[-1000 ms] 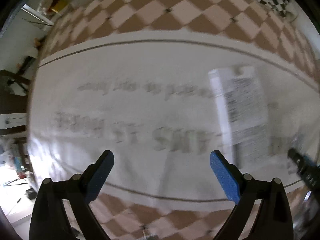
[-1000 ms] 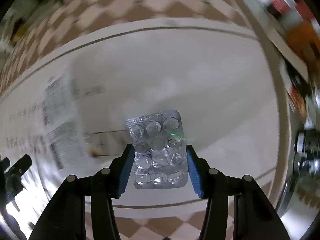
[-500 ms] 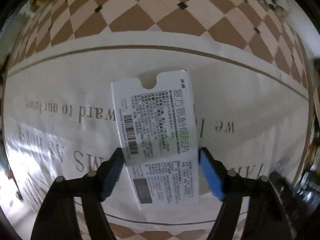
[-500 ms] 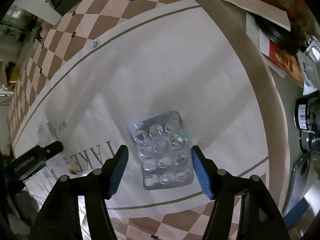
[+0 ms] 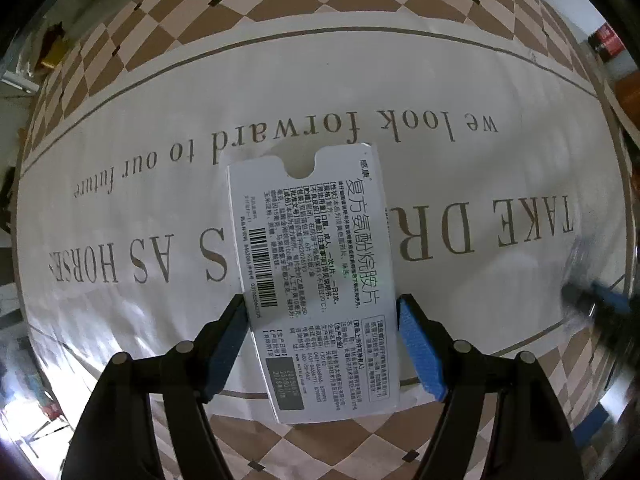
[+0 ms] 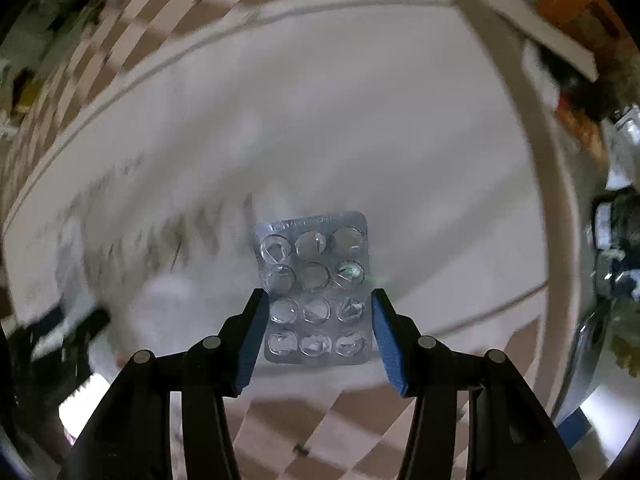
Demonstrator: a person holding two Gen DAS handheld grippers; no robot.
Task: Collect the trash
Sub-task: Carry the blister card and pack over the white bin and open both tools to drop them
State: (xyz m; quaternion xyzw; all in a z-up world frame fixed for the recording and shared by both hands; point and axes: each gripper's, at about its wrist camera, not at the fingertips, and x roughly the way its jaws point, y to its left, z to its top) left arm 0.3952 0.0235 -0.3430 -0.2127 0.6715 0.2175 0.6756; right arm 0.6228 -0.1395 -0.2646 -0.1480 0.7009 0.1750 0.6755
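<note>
Where "we look forward" shows, tablecloth (image 5: 500, 92) backs barcoded box (image 5: 316, 276).

A flattened white medicine box (image 5: 316, 276), printed with black text and a barcode and notched at its far end, sits lengthwise between two blue pads that touch its long edges. A silver blister pack (image 6: 316, 288) with twelve crushed, empty bubbles is likewise pinched between blue pads.
</note>
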